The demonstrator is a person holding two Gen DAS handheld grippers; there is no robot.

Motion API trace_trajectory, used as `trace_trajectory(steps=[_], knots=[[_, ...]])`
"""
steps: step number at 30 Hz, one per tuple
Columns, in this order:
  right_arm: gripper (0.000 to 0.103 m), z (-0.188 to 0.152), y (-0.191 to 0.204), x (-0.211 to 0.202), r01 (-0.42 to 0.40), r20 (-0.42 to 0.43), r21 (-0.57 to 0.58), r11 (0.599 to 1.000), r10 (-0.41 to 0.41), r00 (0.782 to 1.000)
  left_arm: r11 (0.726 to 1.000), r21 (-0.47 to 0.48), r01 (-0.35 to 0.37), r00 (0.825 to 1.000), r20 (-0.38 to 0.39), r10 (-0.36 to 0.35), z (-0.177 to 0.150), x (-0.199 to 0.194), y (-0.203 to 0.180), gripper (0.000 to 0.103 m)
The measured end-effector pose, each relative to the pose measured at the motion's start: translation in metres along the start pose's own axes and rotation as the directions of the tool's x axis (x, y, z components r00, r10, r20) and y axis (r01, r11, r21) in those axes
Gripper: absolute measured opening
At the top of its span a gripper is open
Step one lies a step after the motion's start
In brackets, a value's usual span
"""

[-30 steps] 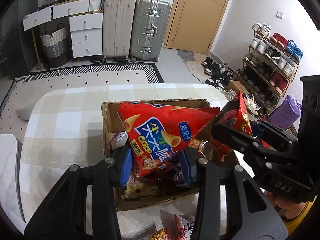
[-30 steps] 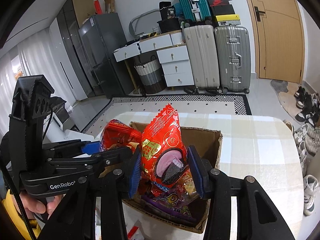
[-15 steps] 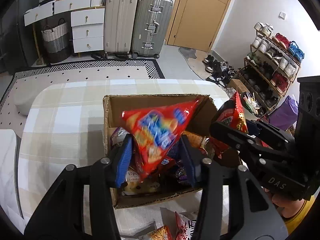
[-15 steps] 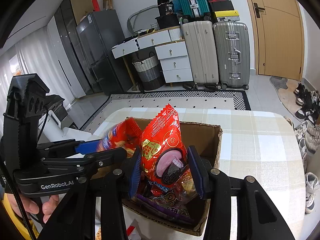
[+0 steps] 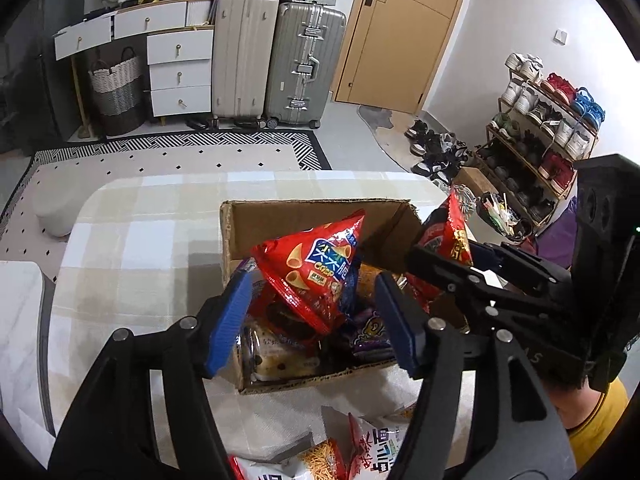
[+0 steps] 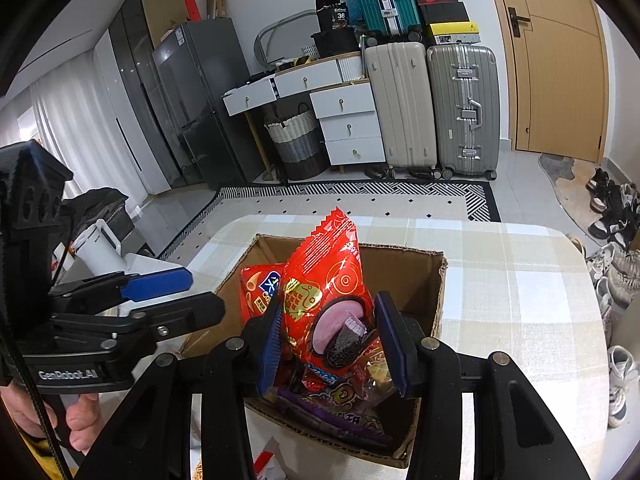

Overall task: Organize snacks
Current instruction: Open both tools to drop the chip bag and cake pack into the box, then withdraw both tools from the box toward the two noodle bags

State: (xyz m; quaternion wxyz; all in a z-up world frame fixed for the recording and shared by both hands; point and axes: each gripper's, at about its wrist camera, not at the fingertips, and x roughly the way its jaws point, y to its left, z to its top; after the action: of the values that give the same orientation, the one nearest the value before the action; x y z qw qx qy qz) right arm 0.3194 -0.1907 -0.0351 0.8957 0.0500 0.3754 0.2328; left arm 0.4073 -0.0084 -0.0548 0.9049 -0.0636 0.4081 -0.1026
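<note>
An open cardboard box (image 5: 312, 208) stands on the checked tablecloth, filled with several snack packets. A red cone-crisp bag (image 5: 316, 268) leans on top of them. My left gripper (image 5: 312, 292) hovers just over it with its jaws opening; the blue pads stand clear of the bag on both sides. In the right wrist view the same crisp bag (image 6: 260, 284) lies at the box's left side. My right gripper (image 6: 328, 312) is shut on a red cookie bag (image 6: 328, 272), held upright over the box (image 6: 436, 280). The left gripper (image 6: 196, 296) shows at the left.
More snack bags (image 5: 360, 452) lie on the table (image 5: 140, 248) in front of the box, close to me. A person's hand (image 6: 76, 420) grips the left handle. Suitcases (image 5: 276, 60), drawers and a shoe rack (image 5: 552, 128) stand beyond the table.
The left jaws have spread apart and let go of the crisp bag, which now rests in the box. The left gripper drew back a little. The right gripper kept still with its cookie bag.
</note>
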Motion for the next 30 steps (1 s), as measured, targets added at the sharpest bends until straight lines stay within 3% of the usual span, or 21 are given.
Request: trace_trajectory(steps=[6,16,22,26,30], knots=[[0.048,-0.002,0.007,0.004,0.037,-0.023,-0.030,0.999,-0.038,0.999,1.000,0.002,-0.017,1.000,0.011,0.017,-0.003,-0.019,0.002,0.065],[0.053,0.002,0.014,-0.017,0.048,0.017,-0.036,0.998,-0.047,0.999,0.999,0.010,-0.039,0.999,0.036,0.038,-0.015,-0.062,-0.008,0.071],[0.054,-0.002,0.032,-0.054,0.028,0.054,-0.050,0.998,-0.026,0.998,0.999,0.012,-0.045,0.997,0.065,0.044,-0.025,-0.099,-0.018,0.078],[0.063,-0.010,0.048,-0.090,0.018,0.103,-0.061,0.998,-0.012,0.995,0.999,-0.002,-0.048,0.995,0.090,0.048,-0.036,-0.128,-0.022,0.078],[0.064,-0.019,0.067,-0.126,0.016,0.152,-0.089,0.996,-0.002,0.988,0.998,-0.008,-0.061,0.991,0.117,0.061,-0.050,-0.160,-0.029,0.079]])
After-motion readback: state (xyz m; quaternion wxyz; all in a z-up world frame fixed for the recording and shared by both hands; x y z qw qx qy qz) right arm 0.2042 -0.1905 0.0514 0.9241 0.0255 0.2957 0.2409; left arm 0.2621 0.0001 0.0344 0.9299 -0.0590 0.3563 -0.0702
